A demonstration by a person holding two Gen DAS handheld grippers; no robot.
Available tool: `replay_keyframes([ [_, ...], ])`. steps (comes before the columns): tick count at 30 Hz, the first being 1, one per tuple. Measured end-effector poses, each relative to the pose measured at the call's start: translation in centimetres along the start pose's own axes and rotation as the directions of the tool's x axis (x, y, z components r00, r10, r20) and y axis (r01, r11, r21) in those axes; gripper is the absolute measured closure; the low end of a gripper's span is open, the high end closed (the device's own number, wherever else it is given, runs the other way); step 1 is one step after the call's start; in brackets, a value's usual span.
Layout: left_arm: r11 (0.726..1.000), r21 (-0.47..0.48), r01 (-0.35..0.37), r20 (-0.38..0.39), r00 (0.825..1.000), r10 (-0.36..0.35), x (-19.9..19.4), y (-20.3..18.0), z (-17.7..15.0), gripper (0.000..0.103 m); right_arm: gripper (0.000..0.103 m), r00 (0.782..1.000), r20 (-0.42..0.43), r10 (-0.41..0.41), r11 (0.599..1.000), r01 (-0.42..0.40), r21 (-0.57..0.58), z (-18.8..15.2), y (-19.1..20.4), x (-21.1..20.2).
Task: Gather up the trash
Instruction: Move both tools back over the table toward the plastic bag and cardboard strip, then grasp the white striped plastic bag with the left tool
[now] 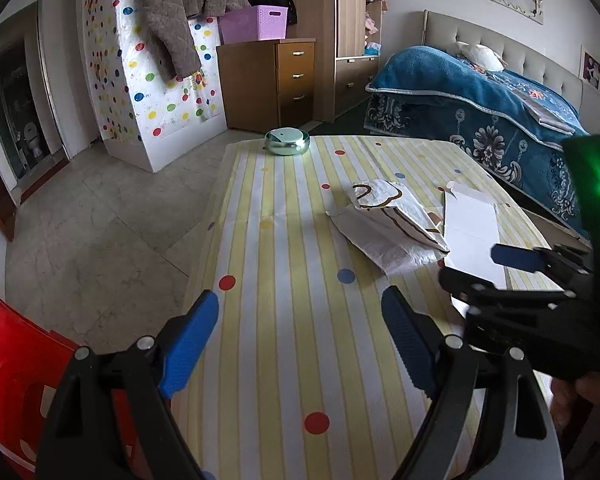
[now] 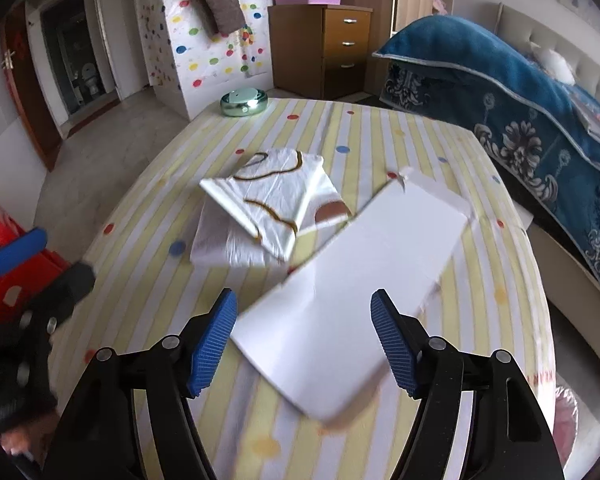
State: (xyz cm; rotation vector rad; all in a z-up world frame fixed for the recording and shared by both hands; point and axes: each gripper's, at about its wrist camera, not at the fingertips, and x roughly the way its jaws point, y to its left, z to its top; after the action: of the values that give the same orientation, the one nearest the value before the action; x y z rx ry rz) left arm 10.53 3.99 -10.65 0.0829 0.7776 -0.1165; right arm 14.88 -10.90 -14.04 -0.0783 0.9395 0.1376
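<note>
A bed under a blue patterned blanket fills the far right of the room, with a brown drawer cabinet and a lilac basket on top of it against the far wall, and a dotted white sheet hanging to the left. The tabletop, covered by a yellow-and-white striped cloth with coloured dots, runs from the near edge toward the cabinet. A red plastic thing sits at the near left, below the tabletop's edge. Of the trash, the flattened white cardboard box lies on the near right part of the tabletop, blurred at its near end, and the crumpled white paper bag with brown lines lies just to its left and farther off, one corner touching or overlapping the box. A shiny green round dish stands at the far edge, well apart from both. The right claw hangs over the near end of the box with its blue pads spread wide on either side, released and pressing on nothing. The left claw is likewise released over bare cloth near the left edge, holding nothing.
</note>
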Motion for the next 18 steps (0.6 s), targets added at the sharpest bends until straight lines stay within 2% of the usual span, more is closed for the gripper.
replay_keyframes([
  [5,1.0,0.004,0.001,-0.003,1.0,-0.001,-0.1,-0.1,0.0,0.022,0.033,0.998,-0.044,-0.052,0.998,0.051,-0.028,0.9,0.5,1.0],
  [11,1.0,0.02,0.021,-0.001,1.0,-0.021,-0.4,-1.0,0.1,0.022,0.033,0.993,-0.071,-0.098,0.995,0.097,-0.025,-0.7,-1.6,-0.1],
  [18,0.996,0.041,0.073,-0.018,0.997,-0.073,0.6,-3.7,1.6,0.022,0.033,0.996,-0.063,-0.069,0.996,0.073,0.05,-1.7,-4.7,-1.2],
])
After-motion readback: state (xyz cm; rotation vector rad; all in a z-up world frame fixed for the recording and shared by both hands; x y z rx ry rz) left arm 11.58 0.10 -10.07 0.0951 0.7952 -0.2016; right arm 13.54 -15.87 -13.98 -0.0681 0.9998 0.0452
